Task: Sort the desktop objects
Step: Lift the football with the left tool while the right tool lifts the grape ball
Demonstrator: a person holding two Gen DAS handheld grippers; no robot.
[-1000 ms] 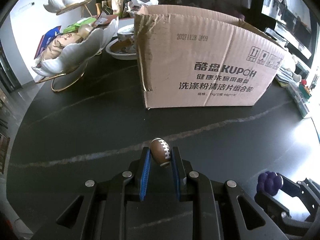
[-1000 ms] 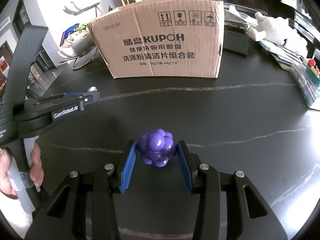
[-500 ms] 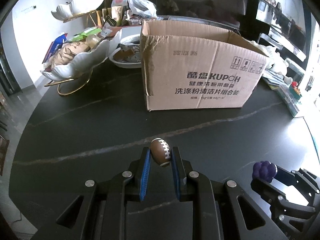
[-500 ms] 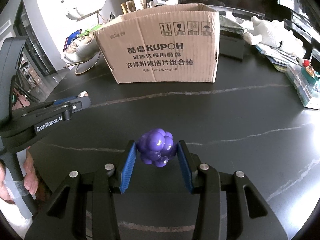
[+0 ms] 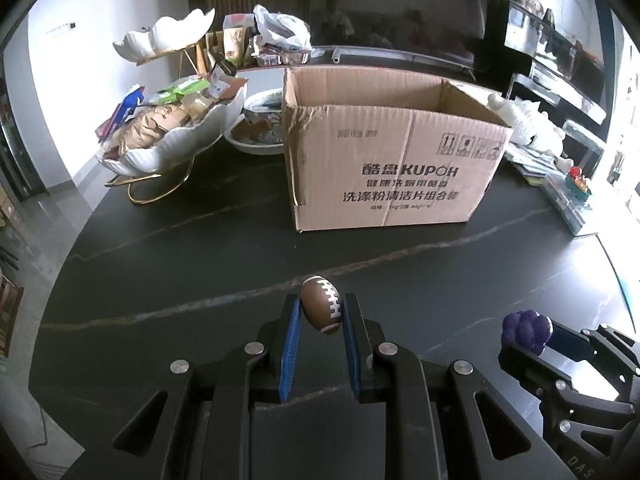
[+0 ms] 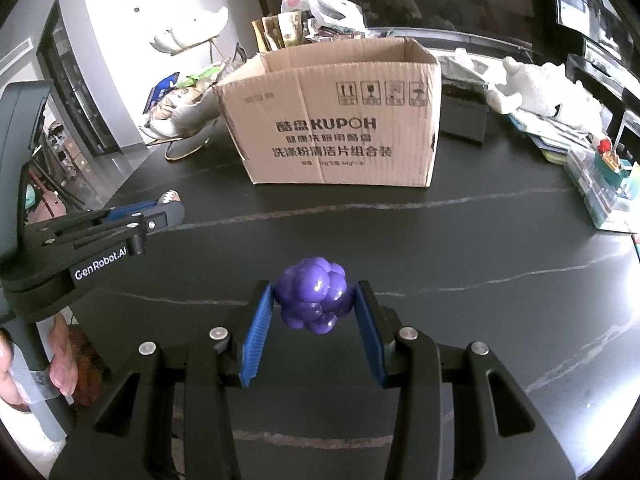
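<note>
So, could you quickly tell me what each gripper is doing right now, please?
Left gripper: closed on the toy football.
Right gripper: closed on the purple grape bunch.

It looked like a home, a living or dining room. A dark marble-look table (image 5: 168, 264) carried a white tiered dish (image 5: 176, 136) heaped with snack packets, a cardboard box (image 5: 396, 160), a white plush toy (image 6: 544, 92) and small toys. A long dark cabinet (image 5: 552, 80) lined the back wall.
</note>
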